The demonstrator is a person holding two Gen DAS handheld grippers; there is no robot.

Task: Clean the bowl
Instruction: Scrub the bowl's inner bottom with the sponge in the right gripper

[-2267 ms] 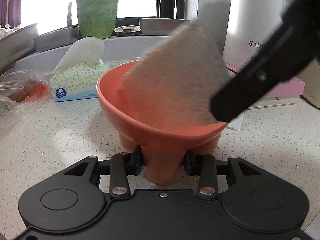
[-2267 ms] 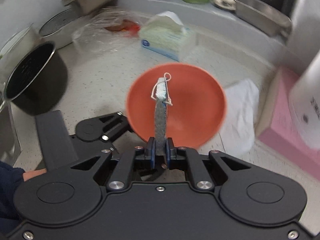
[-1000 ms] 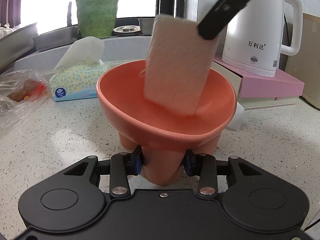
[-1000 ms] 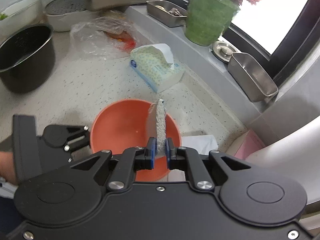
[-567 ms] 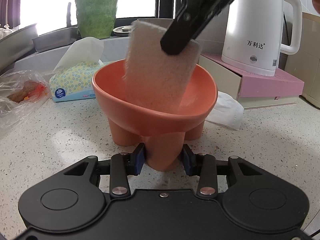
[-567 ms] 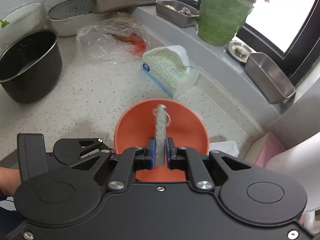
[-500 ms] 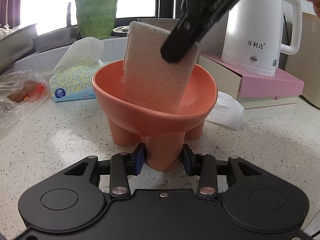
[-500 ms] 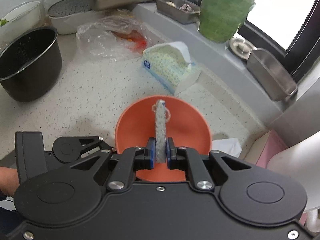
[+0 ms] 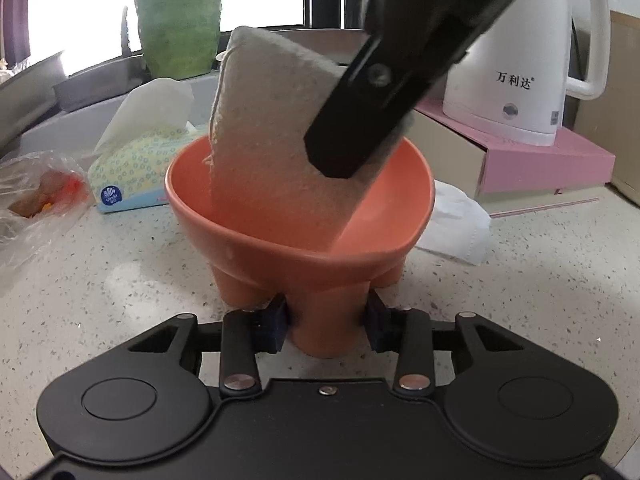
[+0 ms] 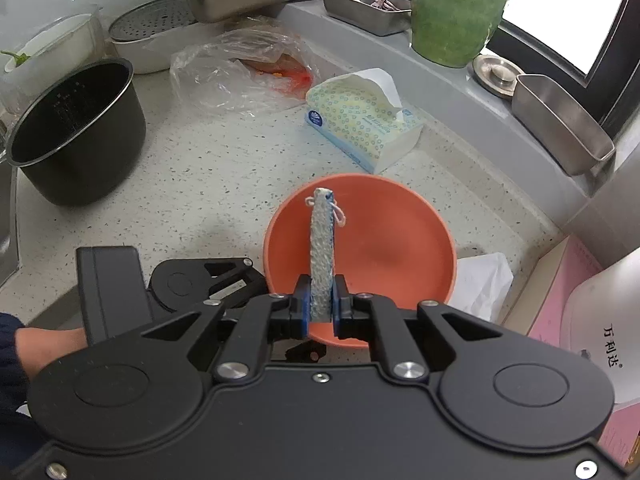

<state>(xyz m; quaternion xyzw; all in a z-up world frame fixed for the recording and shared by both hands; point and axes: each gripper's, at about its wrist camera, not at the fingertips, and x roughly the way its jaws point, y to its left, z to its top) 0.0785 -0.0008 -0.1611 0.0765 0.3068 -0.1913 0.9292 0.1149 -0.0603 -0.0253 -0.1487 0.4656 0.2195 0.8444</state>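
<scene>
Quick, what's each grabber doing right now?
Left gripper: shut on a foot of the bowl.
Right gripper: shut on the sponge.

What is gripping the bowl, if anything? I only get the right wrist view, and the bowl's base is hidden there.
Observer: The left gripper has its fingers clamped on one leg of the orange bowl, down at the counter.
Operator: Does the bowl have other legs?
Observer: Yes, two more show behind, standing on the counter.
Operator: I see the sponge edge-on. Does it reach into the bowl?
Observer: The sponge shows its broad face, and its lower end dips below the rim.
</scene>
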